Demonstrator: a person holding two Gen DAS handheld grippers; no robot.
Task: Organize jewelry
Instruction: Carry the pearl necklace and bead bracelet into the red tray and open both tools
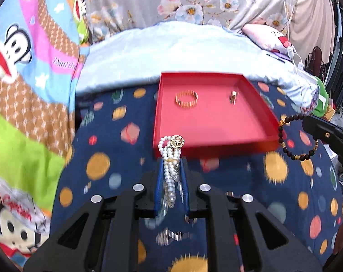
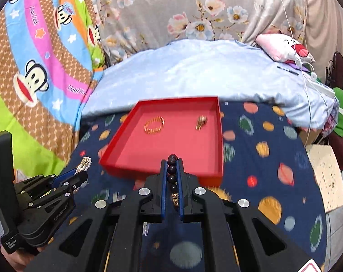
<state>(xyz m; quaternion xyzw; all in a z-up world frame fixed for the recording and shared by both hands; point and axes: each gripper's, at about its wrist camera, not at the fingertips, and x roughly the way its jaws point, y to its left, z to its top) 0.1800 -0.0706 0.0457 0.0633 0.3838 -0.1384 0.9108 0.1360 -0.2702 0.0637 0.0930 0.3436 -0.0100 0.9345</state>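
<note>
- Nearest, the left claw is clamped on a pearl bracelet with a gold clasp, held just short of the tray's near wall.
- The right claw pinches a dark bead bracelet at the near edge.
- Beyond, the red tray already holds 2 pieces: a gold ring bracelet at 11 o'clock and a small gold piece at 1 o'clock.
- Judged step: carrying both bracelets in; next, move forward over bare tray floor and release.

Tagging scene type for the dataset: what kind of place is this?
Probably a home bedroom: the red tray sits on a planet-print bedsheet, with a light-blue quilt and a cartoon-monkey blanket behind it.
</note>
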